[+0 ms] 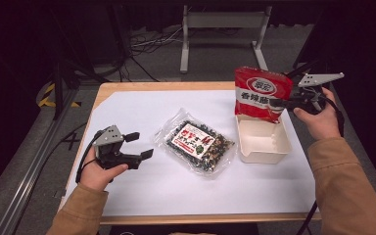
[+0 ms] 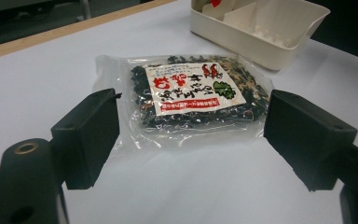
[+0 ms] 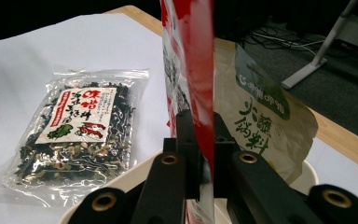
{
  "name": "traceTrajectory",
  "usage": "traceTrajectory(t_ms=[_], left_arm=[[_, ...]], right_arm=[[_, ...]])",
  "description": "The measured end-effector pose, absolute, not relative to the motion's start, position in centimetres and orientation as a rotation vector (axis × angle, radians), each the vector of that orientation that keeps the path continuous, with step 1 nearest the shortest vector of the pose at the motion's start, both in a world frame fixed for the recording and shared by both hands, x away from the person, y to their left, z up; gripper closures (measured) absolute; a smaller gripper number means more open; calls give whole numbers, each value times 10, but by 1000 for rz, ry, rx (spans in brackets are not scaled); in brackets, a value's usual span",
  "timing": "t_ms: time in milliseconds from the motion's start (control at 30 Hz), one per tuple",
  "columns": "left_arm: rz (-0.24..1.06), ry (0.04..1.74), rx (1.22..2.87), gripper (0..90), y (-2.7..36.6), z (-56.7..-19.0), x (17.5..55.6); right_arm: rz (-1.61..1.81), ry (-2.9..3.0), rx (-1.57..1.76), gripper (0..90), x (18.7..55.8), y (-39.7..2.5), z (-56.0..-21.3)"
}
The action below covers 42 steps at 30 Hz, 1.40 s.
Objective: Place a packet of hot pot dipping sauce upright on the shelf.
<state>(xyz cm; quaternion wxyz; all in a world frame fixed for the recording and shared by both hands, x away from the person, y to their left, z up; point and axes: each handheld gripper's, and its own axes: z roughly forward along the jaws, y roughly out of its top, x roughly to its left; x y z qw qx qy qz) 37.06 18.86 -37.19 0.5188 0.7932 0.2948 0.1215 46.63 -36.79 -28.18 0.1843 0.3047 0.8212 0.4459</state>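
- Two grippers: right gripper [image 1: 280,103] jaws clamp a red foil snack pouch [image 1: 261,93] upright over the cream plastic tray [image 1: 263,155] on the bench; lower it straight in.
- Left gripper [image 1: 139,145] jaws gape apart, the clear seaweed packet [image 2: 193,95] lying flat just ahead of them.

Snack packets: two; one red packet [image 1: 261,94], one clear packet of dark dried bits [image 1: 196,141]
Trays: one; a cream tray [image 1: 262,142] with a divider inside
Tools: two; a left tool [image 1: 137,145] and a right tool [image 1: 275,103]
Hands: two; one behind each tool
Tabletops: one; a tabletop [image 1: 142,192] under a single white sheet [image 1: 225,186]
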Motion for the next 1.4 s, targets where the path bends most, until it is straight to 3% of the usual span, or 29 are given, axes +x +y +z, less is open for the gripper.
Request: traceTrajectory(t_ms=[733, 1400], left_arm=[[295, 724, 1912, 194, 191, -375, 370], [283, 724, 1929, 130, 182, -381, 381]], right_arm=[[1138, 2270, 895, 865, 493, -370, -314], [1119, 2227, 879, 861, 497, -359, -328]])
